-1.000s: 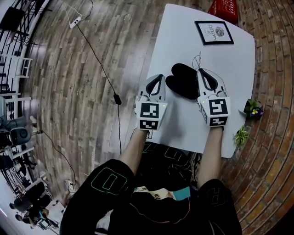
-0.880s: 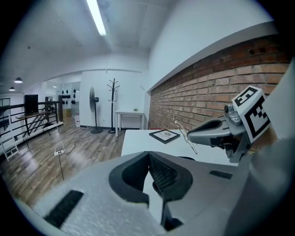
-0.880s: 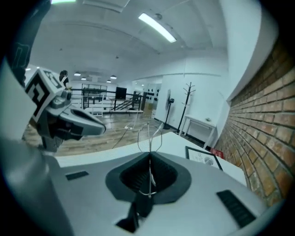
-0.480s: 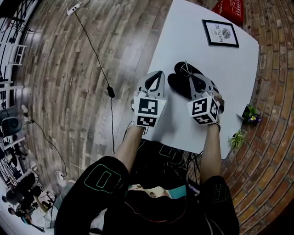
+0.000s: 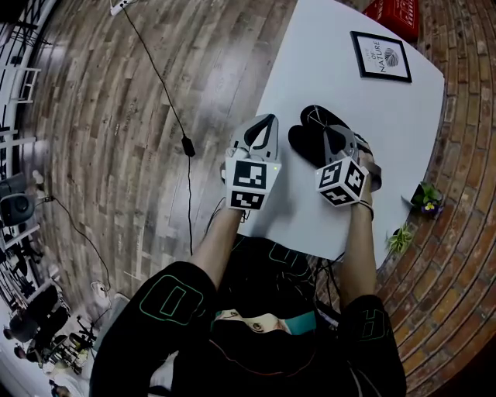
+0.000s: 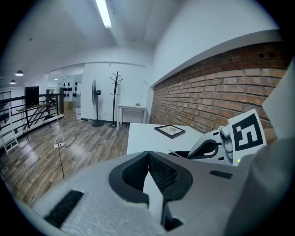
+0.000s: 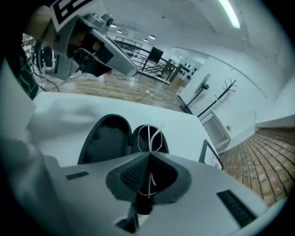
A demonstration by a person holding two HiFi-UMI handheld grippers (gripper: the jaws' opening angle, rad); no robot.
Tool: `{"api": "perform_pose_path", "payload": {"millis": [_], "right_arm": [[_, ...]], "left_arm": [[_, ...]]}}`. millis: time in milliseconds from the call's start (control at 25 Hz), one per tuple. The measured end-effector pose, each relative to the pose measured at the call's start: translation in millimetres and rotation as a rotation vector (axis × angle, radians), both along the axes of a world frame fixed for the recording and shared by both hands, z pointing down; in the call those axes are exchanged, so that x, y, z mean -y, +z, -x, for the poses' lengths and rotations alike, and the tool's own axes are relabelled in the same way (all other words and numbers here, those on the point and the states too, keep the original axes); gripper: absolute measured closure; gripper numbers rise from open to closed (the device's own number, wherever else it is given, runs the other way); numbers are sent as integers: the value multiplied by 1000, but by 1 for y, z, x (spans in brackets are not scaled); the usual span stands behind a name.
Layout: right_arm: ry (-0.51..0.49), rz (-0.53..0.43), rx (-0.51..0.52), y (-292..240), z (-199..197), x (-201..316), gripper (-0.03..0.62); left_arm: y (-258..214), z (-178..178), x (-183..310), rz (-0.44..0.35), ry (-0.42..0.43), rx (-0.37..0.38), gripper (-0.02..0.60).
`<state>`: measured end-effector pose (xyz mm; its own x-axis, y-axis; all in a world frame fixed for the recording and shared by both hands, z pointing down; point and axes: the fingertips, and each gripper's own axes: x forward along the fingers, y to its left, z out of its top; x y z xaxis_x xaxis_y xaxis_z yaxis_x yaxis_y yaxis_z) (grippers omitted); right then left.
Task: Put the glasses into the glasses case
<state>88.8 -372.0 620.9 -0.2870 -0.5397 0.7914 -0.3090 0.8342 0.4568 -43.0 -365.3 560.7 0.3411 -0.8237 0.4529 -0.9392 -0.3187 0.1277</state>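
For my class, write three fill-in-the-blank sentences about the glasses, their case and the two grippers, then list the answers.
1. The right hand-held gripper is shut on the ____.
2. The black glasses case lies ____.
3. The left hand-held gripper is shut and holds ____.
Missing words: glasses; open; nothing.

White table [image 5: 333, 85]: framed picture [image 5: 380, 56] flat on its far end. Red box [image 5: 397, 14] just past the far edge. Small plants [image 5: 427, 198] off its right side, on brick floor [image 5: 465, 116]. Black cable [image 5: 167, 101] crosses wood floor [image 5: 101, 178] left of the table.
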Motion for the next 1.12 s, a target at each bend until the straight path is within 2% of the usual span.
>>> {"api": "perform_pose_path", "payload": {"millis": [400,560,760,880,1000,1120], "right_arm": [[-2,36,-44,17,-1,1,569],[-3,67,-8,17,3,0,547],[15,77,87,-5,4,-2,525],[83,59,211,-30,0,1,530],[221,57,457,-61,-8,9,542],[346,9,687,-101,-26,20,564]], "left_arm": [[10,-3,9,21,6,-23,574],[10,-3,10,22,3,-28,574],[5,-7,10,8,-1,-40,574],[-2,-11,8,-7,-5,-46,574],[-13,-16,5,-35,-4,-49,574],[-28,-17,2,-73,-9,-51,574]]}}
